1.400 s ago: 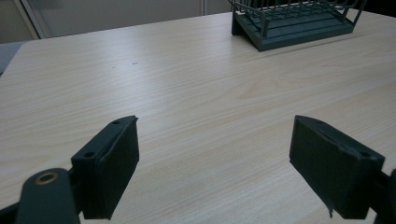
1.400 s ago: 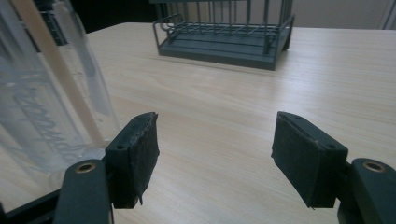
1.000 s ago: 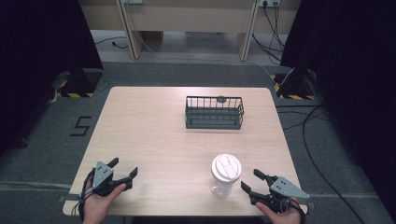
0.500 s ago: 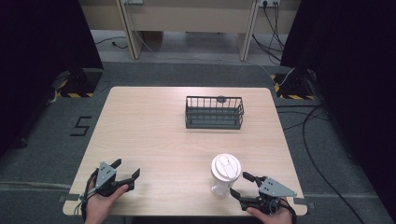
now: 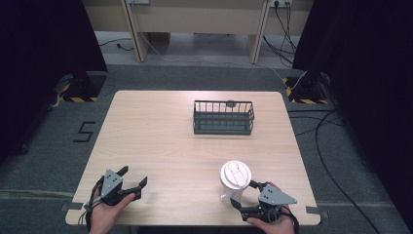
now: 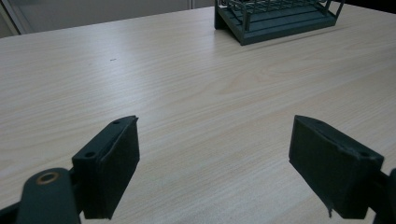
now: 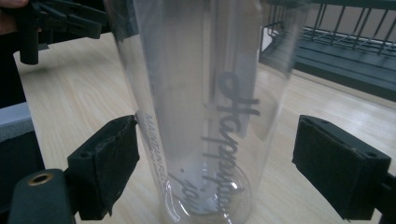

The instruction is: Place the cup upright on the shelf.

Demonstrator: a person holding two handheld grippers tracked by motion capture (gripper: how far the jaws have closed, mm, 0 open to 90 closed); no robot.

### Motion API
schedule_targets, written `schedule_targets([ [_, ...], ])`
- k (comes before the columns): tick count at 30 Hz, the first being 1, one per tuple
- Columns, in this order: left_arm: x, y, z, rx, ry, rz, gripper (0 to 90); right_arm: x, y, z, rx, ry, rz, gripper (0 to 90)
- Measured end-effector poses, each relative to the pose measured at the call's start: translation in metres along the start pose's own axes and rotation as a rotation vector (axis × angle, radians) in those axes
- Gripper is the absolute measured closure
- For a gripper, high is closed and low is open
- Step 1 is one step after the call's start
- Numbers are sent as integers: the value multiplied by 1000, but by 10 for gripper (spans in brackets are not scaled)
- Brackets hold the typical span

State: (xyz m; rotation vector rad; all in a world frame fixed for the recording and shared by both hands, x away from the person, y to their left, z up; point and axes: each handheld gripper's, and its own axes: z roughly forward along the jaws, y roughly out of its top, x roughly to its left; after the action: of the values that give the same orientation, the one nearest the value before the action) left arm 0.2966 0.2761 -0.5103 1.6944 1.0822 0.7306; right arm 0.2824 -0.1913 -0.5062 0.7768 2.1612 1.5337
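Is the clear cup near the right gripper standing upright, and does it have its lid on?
Upright, lid on: the cup stands on its base, white lid on top.

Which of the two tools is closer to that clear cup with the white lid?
The right tool. Its jaws, just opened, stand on either side of the clear cup. The left tool sits far off at the table's other near corner.

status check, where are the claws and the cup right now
Right claw open, just been widening, jaws either side of clear cup, no squeeze. Left claw open, empty. Wire basket far off, nothing in the way.
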Motion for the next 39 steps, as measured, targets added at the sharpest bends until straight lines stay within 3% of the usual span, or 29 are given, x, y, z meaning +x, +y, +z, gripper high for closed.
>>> schedule_targets([
  [6,-1,1,0,-1,-4,5,159,2,3,13,-13,-3,-21,136],
  [16,-1,0,0,3,-8,4,161,0,4,27,-33,3,-5,118],
  [25,-1,-1,0,3,-14,6,163,3,5,25,-90,9,20,159],
  [36,0,-1,1,3,-13,-2,168,2,7,24,-77,7,7,177],
  [39,-1,-1,0,1,-14,-5,169,1,13,20,-98,-8,4,177],
])
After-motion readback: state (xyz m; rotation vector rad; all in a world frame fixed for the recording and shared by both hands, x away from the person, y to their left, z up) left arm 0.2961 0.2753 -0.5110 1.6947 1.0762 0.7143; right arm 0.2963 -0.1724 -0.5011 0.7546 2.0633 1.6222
